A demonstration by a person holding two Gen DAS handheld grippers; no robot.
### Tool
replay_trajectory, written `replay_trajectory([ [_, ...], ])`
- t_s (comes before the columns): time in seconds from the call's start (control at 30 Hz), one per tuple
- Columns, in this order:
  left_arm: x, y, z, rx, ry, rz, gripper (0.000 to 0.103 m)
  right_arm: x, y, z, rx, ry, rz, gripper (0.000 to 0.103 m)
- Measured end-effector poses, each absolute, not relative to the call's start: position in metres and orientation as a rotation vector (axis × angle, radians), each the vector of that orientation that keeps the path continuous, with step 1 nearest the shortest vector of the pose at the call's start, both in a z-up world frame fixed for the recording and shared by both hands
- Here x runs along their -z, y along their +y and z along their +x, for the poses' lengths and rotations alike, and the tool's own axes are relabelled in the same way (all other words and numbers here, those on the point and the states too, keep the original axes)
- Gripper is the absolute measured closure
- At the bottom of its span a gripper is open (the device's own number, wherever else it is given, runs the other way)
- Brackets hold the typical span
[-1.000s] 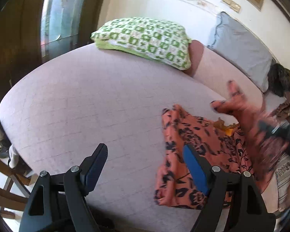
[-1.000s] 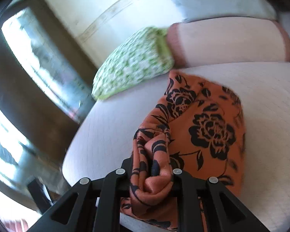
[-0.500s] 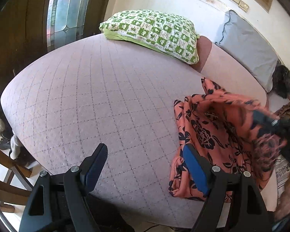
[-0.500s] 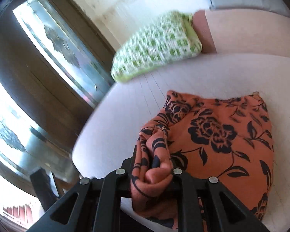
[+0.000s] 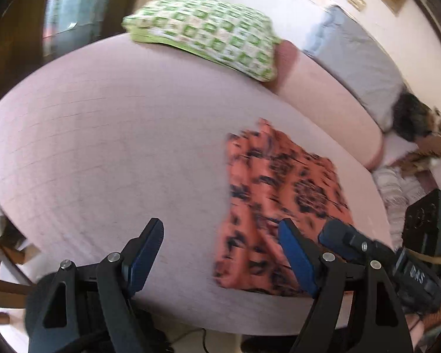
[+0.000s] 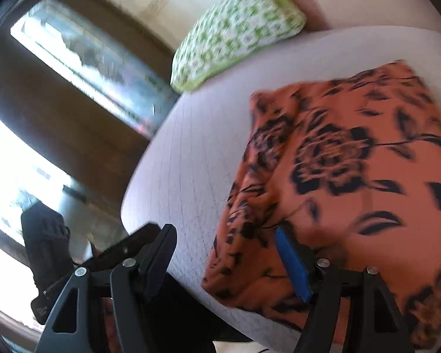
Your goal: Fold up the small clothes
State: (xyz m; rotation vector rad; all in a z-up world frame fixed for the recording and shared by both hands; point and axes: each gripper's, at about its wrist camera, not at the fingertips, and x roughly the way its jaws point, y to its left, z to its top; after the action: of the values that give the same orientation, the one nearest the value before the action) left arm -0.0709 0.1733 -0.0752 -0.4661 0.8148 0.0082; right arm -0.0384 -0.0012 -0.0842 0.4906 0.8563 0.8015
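Standing at the near edge of the bed (image 5: 108,135), I see a broad stretch of bare pale quilted cover on the left, running back to a green-and-white checked pillow (image 5: 208,35) at the far side, with a tall glass pane (image 6: 82,64) in dark wood beyond it. The bed's rounded near edge curves under both tools, so the open room lies left and toward the pillow.

The left gripper (image 5: 220,256) hangs over that bare cover close to the near edge, its fingers spread wide with nothing between them. Its right finger overlaps the left border of the orange floral garment (image 5: 279,188), though I cannot tell whether it touches.

That garment lies folded and flat on the right half of the bed, its near border close to the mattress edge.

The right gripper (image 6: 223,259) is opening its fingers; the blue-padded one sits over the garment's near left corner, the other over bare cover, neither pinching cloth.

Farther right lie a grey pillow (image 5: 361,67) and a pink bolster (image 5: 323,103). White lettering on the right tool's black body is too blurred to read.
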Motion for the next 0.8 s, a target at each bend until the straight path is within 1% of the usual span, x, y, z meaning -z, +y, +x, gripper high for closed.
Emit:
replay_trajectory([
  [0.17, 0.094, 0.137, -0.059, 0.1, 0.932, -0.537, 0.022, 0.093, -0.06, -0.047, -0.687, 0.807, 0.566, 0.03],
  [0.3, 0.103, 0.115, -0.052, 0.105, 0.969, -0.514, 0.022, 0.1, -0.083, -0.043, -0.658, 0.805, 0.609, 0.03],
  [0.33, 0.103, 0.11, -0.049, 0.109, 0.969, -0.5, 0.024, 0.099, -0.081, -0.041, -0.657, 0.804, 0.611, 0.03],
  [0.37, 0.104, 0.108, -0.046, 0.123, 0.966, -0.494, 0.047, 0.101, -0.082, -0.043, -0.659, 0.807, 0.613, 0.03],
  [0.43, 0.112, 0.108, -0.038, 0.16, 1.021, -0.526, 0.087, 0.103, -0.084, -0.044, -0.664, 0.812, 0.619, 0.03],
  [0.47, 0.112, 0.112, -0.038, 0.15, 1.014, -0.56, 0.089, 0.103, -0.081, -0.04, -0.669, 0.818, 0.62, 0.03],
  [0.57, 0.067, 0.114, -0.063, 0.086, 0.809, -0.437, 0.091, 0.101, -0.07, -0.03, -0.689, 0.815, 0.605, 0.03],
  [0.63, 0.054, 0.115, -0.075, 0.041, 0.74, -0.381, 0.091, 0.101, -0.069, -0.029, -0.693, 0.807, 0.593, 0.03],
  [0.67, 0.064, 0.118, -0.072, 0.024, 0.779, -0.368, 0.091, 0.103, -0.067, -0.028, -0.695, 0.816, 0.582, 0.03],
  [0.7, 0.08, 0.12, -0.064, 0.026, 0.856, -0.371, 0.091, 0.106, -0.065, -0.025, -0.695, 0.824, 0.577, 0.03],
  [0.77, 0.126, 0.132, -0.051, 0.016, 1.01, -0.462, 0.088, 0.116, -0.059, -0.018, -0.677, 0.887, 0.562, 0.03],
  [0.8, 0.13, 0.133, -0.05, 0.03, 1.012, -0.465, 0.087, 0.119, -0.056, -0.016, -0.679, 0.902, 0.555, 0.03],
])
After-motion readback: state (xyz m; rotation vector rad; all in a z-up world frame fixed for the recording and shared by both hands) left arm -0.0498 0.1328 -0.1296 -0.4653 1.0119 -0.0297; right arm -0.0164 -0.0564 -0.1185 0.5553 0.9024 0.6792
